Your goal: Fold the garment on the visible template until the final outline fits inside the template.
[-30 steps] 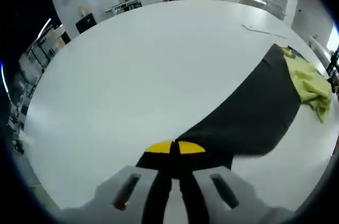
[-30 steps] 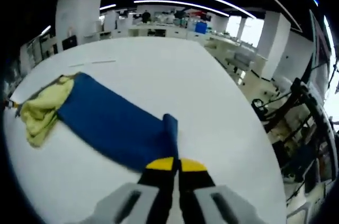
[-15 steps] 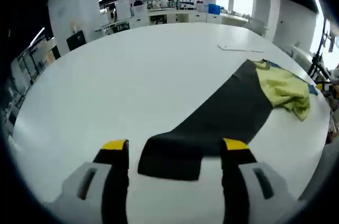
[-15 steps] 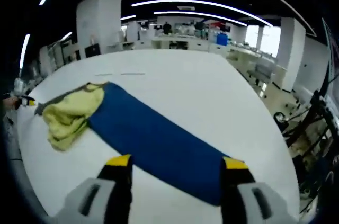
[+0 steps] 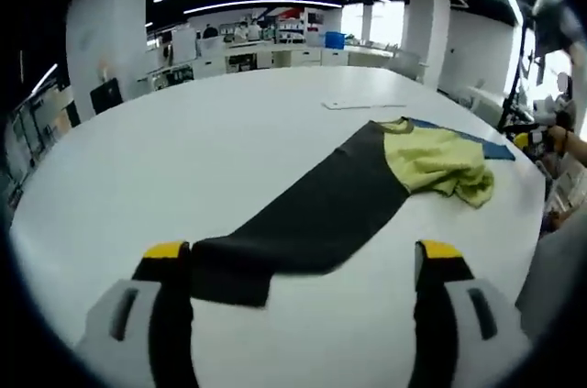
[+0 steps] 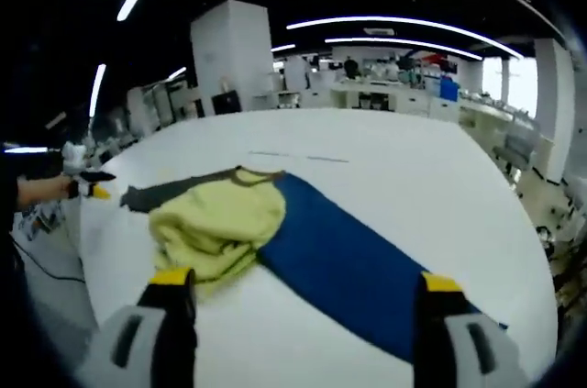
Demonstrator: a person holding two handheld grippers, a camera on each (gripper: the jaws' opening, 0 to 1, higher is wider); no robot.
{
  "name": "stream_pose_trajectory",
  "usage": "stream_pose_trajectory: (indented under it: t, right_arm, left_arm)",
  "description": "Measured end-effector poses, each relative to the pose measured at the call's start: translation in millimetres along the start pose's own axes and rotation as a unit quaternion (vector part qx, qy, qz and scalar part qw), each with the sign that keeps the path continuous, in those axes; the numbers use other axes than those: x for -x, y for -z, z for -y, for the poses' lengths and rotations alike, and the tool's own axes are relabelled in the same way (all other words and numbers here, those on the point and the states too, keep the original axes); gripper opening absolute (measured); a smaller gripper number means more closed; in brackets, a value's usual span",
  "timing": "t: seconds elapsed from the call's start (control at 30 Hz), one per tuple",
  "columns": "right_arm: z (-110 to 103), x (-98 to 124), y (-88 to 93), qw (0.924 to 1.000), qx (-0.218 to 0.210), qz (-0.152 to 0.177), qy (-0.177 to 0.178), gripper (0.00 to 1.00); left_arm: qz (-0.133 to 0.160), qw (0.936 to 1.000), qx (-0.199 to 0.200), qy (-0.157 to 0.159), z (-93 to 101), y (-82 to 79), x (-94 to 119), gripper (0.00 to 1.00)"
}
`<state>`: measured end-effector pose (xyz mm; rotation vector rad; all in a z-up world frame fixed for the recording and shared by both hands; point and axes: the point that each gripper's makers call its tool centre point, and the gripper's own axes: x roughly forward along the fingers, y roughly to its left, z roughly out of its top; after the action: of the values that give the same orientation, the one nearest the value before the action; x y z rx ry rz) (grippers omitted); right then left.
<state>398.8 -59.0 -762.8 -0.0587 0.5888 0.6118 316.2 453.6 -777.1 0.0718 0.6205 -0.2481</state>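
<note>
A long cloth strip lies flat on the white table (image 5: 183, 149), its black half (image 5: 303, 214) nearest in the left gripper view and its blue half (image 6: 358, 264) nearest in the right gripper view. A crumpled yellow-green garment (image 5: 438, 161) (image 6: 215, 223) sits bunched on the strip's middle. My left gripper (image 5: 303, 255) is open, and the black end lies on the table between its jaws, close to the left one. My right gripper (image 6: 304, 280) is open over the blue end and holds nothing. Each view shows the other gripper, small, in a hand (image 5: 550, 136) (image 6: 78, 184) at the strip's far end.
A thin white strip (image 5: 358, 104) (image 6: 298, 157) lies on the table beyond the garment. The table edge (image 6: 87, 250) runs close to the garment on one side. Desks, shelves and people stand far behind in a large room.
Both grippers were shut on the strip's ends a second ago, left on black, right on blue. They have opened, let go and drawn back; the strip now lies flat.
</note>
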Motion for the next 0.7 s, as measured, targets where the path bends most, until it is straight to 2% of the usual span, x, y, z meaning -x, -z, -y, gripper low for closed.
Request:
stream_pose_trajectory:
  t: [0.13,0.2,0.37,0.43,0.5,0.7]
  right_arm:
    - [-34.6,-8.7,-10.8,0.9988,0.025,0.000,-0.043,1.00]
    - [-45.7,-13.5,-13.7,0.9981,0.034,-0.001,-0.052,1.00]
    - [-96.8,-25.8,-23.7,0.9923,0.060,0.000,-0.108,0.99]
    - [-112.9,-28.7,-25.8,0.9899,0.068,0.000,-0.124,0.96]
    - [-136.9,-31.9,-25.6,0.9838,0.092,-0.003,-0.154,0.89]
    - [-182.9,-39.9,-20.9,0.9723,0.114,-0.010,-0.204,0.78]
  left_arm:
    - [-0.001,0.9998,-0.014,0.015,17.7,2.9,6.4,0.99]
    - [0.004,0.9996,-0.012,0.027,28.1,2.8,9.0,0.99]
    - [0.013,0.9989,-0.012,0.044,50.1,-1.2,15.8,0.99]
    - [0.017,0.9987,-0.009,0.048,56.8,-3.6,18.0,0.99]
    - [0.020,0.9981,-0.011,0.057,63.7,-4.3,18.9,0.99]
    - [0.024,0.9967,-0.017,0.075,89.1,-7.5,23.2,0.99]
